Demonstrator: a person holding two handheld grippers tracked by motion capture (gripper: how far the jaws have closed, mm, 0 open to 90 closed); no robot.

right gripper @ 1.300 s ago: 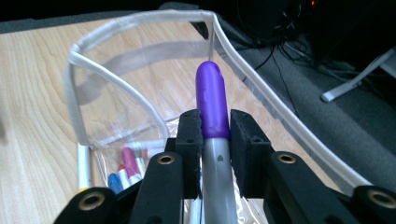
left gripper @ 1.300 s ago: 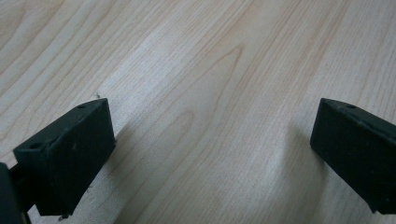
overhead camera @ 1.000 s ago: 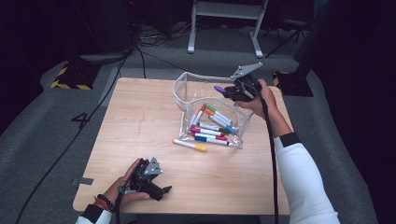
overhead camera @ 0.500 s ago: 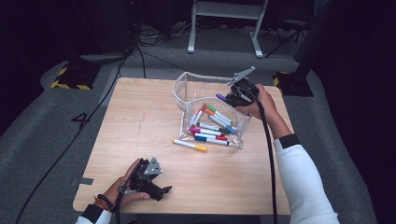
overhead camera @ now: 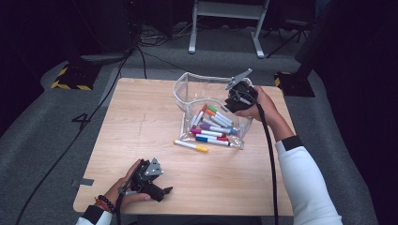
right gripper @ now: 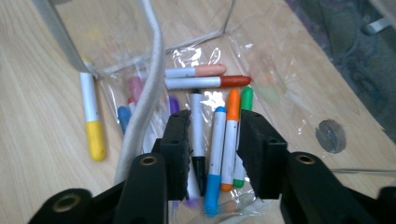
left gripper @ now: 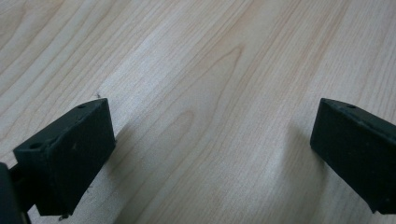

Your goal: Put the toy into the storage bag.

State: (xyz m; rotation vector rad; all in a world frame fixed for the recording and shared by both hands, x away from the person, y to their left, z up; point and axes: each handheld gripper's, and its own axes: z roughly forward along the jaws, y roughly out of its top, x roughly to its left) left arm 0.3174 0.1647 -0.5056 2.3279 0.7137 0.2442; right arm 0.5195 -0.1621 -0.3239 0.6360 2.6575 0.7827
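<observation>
A clear plastic pouch (overhead camera: 182, 96) lies open at the table's middle right, with several coloured markers (overhead camera: 212, 127) inside. One yellow-capped marker (overhead camera: 191, 146) lies outside on the wood just in front of it, also visible as the yellow-capped marker (right gripper: 93, 126) in the right gripper view. My right gripper (overhead camera: 231, 104) hovers over the pouch's right side. Its jaws (right gripper: 212, 126) are open, and the markers show in the gap below them. My left gripper (overhead camera: 162, 191) rests near the front left edge, open (left gripper: 210, 135) over bare wood.
The wooden table (overhead camera: 141, 117) has free room on its left half and along the front. The pouch's white zipper edge (right gripper: 140, 107) runs beside the right gripper's left jaw. Grey floor, cables and a stand (overhead camera: 225, 9) lie beyond the far edge.
The right gripper, which held a purple marker, has come down and towards the pouch. The marker is no longer between its jaws. The left gripper has stayed still.
</observation>
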